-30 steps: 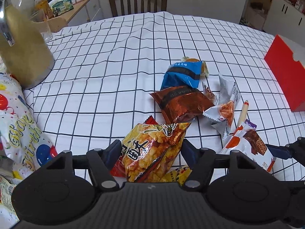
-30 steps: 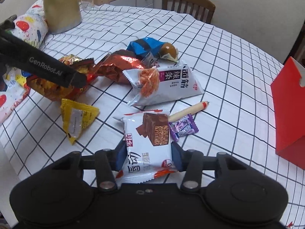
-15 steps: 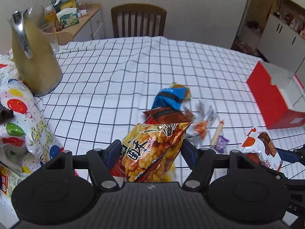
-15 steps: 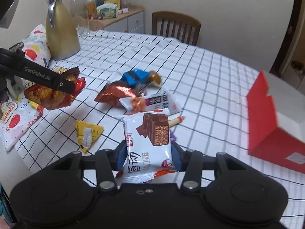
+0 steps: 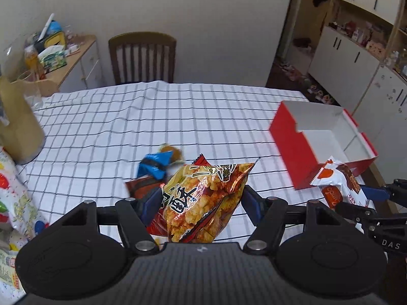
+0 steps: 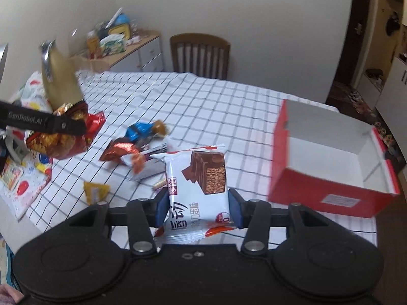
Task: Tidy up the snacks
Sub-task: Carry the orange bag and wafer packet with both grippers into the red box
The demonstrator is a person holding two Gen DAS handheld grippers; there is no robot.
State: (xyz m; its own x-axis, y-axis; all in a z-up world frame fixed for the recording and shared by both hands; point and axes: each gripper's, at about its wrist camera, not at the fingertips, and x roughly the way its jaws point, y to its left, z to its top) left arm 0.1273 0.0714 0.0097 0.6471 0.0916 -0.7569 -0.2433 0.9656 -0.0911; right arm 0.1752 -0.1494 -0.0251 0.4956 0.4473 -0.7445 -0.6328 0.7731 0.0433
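An orange-red crinkled snack bag (image 5: pixel 203 200) is clamped in the left gripper (image 5: pixel 201 203); a white wafer packet (image 6: pixel 197 190) is clamped in the right gripper (image 6: pixel 197 209), left of the open red cardboard box (image 6: pixel 328 162).

The right hand-held gripper (image 6: pixel 198 207) is clamped on a white wafer packet (image 6: pixel 197 190), held upright above the table (image 6: pixel 203 106). Over toward the left edge, the left hand-held gripper (image 6: pixel 61 127) pinches an orange-red snack bag (image 6: pixel 63 137), lifted clear of the checked cloth. Between them lie a blue packet (image 6: pixel 138 130), a brown foil packet (image 6: pixel 122 150) and a small yellow sachet (image 6: pixel 95 190). An open red box (image 6: pixel 328 162) sits at the right edge.
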